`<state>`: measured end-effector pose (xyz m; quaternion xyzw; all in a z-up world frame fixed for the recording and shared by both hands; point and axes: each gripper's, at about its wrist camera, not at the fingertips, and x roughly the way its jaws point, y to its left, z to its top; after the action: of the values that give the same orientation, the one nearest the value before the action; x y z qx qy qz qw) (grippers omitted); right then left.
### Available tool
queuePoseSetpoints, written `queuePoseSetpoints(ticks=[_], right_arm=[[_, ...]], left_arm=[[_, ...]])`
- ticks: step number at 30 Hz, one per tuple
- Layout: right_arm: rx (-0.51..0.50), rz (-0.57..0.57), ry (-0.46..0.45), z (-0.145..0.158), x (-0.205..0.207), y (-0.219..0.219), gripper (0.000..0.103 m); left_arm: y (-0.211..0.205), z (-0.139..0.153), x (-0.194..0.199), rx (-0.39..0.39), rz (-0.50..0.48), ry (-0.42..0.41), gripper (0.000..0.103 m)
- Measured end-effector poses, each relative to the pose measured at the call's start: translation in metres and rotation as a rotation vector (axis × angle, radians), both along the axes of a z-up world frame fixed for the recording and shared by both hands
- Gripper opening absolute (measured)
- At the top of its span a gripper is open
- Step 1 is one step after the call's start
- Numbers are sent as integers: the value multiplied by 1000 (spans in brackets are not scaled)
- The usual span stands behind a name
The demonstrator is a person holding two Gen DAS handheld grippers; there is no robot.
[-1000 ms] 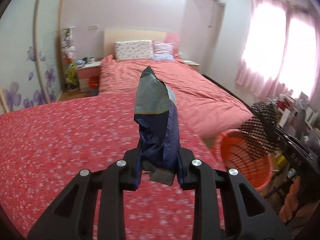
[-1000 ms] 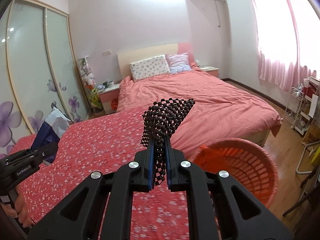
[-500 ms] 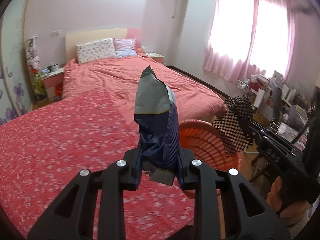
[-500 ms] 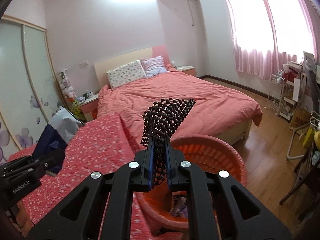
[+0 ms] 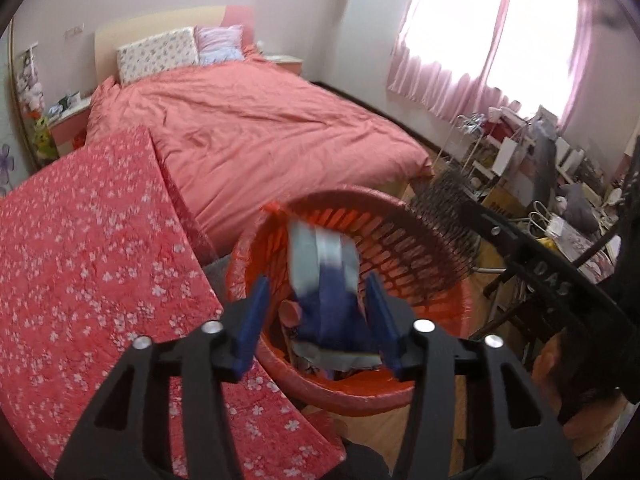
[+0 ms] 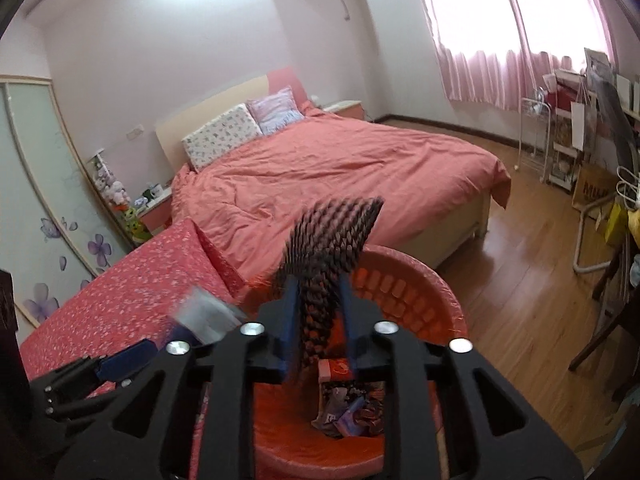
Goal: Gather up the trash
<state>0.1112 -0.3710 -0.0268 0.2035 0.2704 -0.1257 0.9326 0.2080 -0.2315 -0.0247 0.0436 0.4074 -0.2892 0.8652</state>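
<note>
Over the orange basket (image 5: 400, 396) my left gripper (image 5: 318, 320) has its jaws opening. A blue and silver snack bag (image 5: 324, 276), blurred, hangs loose between the blue pads (image 5: 252, 320) above the basket's mouth. In the right wrist view my right gripper (image 6: 318, 320) is also opening over the basket (image 6: 420, 276), and a black checkered mesh piece (image 6: 332, 236) stands between its pads with a gap on each side. Wrappers (image 6: 348, 412) lie in the basket's bottom. The mesh (image 5: 436, 216) and right gripper (image 5: 476, 220) show at the right of the left view.
A red floral quilt (image 5: 80, 272) touches the basket's left side. Behind lies a bed with a salmon cover (image 6: 340, 168). Wooden floor (image 6: 520, 280) runs to the right, up to cluttered racks (image 6: 568, 136) and a chair. A hand (image 5: 560, 360) holds the right gripper.
Both grippers swung right and down, from above the quilt to over the basket. Both pairs of jaws have parted. The bag and the mesh, earlier clamped, now sit loose.
</note>
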Motion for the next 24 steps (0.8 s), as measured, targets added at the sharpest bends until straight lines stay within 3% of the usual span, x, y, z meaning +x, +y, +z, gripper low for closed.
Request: queuePoseSetpoints(ticks=[3, 5, 7, 9, 13, 18, 24], right_arm=[[-3, -12, 4, -1, -10, 1, 45], [-26, -26, -9, 2, -21, 4, 58], [-67, -38, -36, 10, -37, 14, 78], [-115, -44, -62, 17, -51, 23, 86], [-192, -58, -97, 30, -77, 44, 101], [-266, -72, -83, 43, -103, 82, 101], [-254, -20, -188, 49, -142, 117, 101]], left_arm=[[10, -7, 6, 10, 38, 12, 58], [22, -7, 5, 15, 61, 4, 60], [39, 0, 2, 16, 81, -13, 64], [58, 8, -9, 19, 107, -54, 73], [95, 25, -38, 20, 152, -138, 82], [145, 41, -86, 45, 250, -245, 96], [197, 39, -138, 83, 395, -294, 99]])
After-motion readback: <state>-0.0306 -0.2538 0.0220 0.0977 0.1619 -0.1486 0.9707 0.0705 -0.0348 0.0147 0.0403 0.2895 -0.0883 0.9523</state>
